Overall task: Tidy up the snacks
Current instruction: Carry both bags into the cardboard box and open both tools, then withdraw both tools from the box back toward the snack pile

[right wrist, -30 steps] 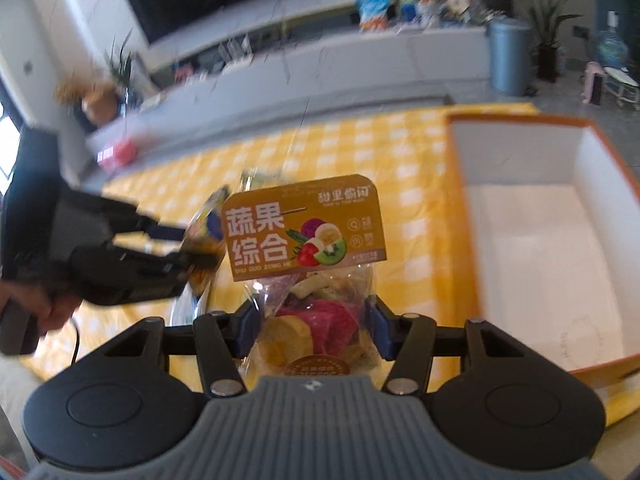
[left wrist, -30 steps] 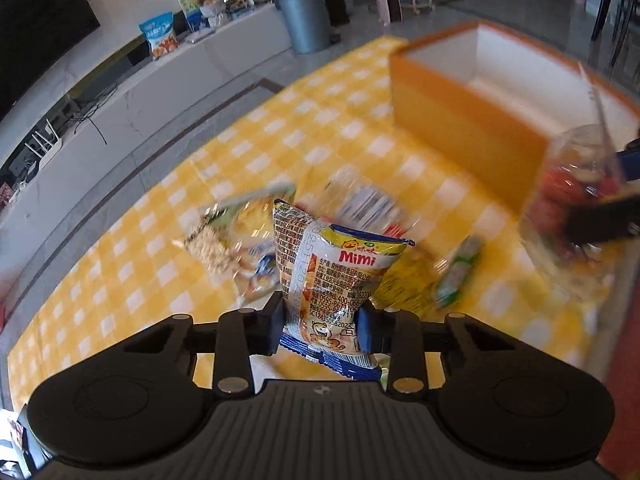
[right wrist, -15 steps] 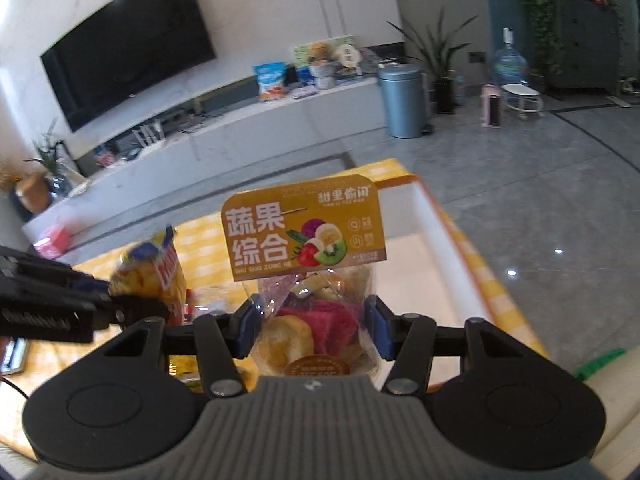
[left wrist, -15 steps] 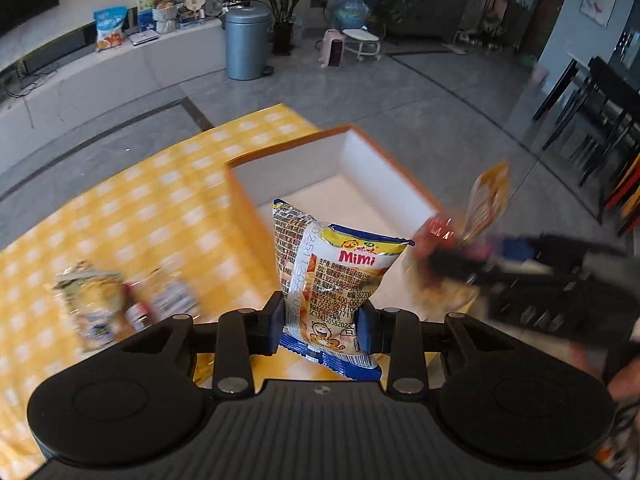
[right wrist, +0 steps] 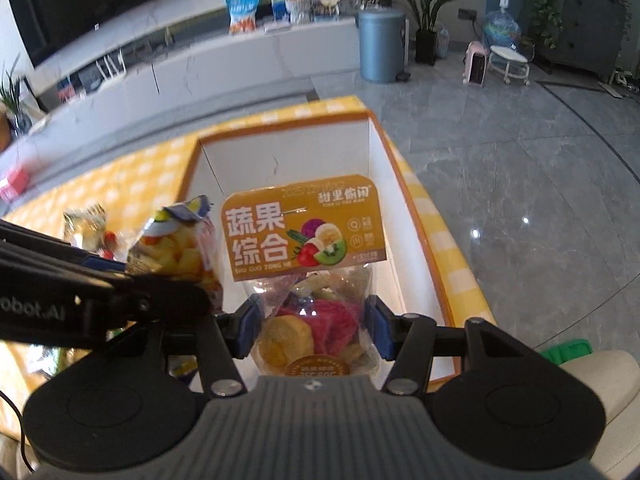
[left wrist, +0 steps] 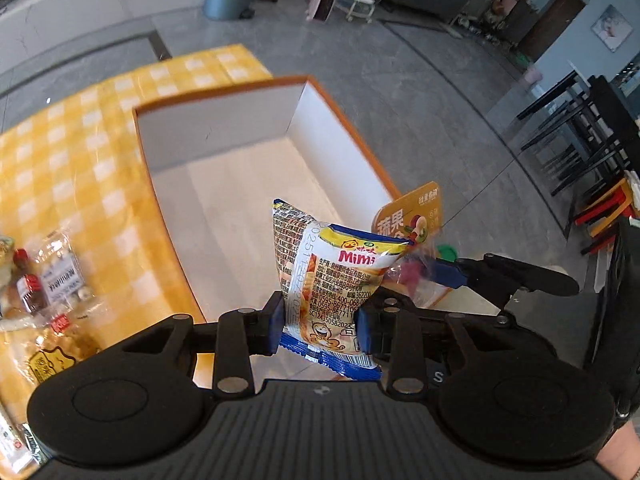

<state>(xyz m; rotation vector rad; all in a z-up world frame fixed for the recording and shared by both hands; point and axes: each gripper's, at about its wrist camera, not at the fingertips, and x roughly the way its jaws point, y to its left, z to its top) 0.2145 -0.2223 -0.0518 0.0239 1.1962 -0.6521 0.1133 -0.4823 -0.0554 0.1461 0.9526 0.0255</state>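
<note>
My left gripper [left wrist: 320,326] is shut on a Mimi snack packet [left wrist: 332,280], held upright over the near end of an open orange box [left wrist: 256,184] with a white, bare inside. My right gripper [right wrist: 314,330] is shut on a clear bag of dried fruit chips [right wrist: 308,264] with an orange header card, held over the same box [right wrist: 304,156]. The two grippers hang side by side: the fruit bag [left wrist: 412,220] shows at the right of the left wrist view, and the Mimi packet [right wrist: 176,244] at the left of the right wrist view.
Several loose snack packets [left wrist: 44,288] lie on the yellow checked tablecloth [left wrist: 68,160] left of the box. Beyond the table's edge are grey floor tiles, a blue bin [right wrist: 380,44], a white TV bench [right wrist: 200,60] and dark chairs [left wrist: 580,132].
Both grippers swung with their packets from over the snack pile on the cloth to above the box. The box now fills the middle of both views, and the grips are unchanged.
</note>
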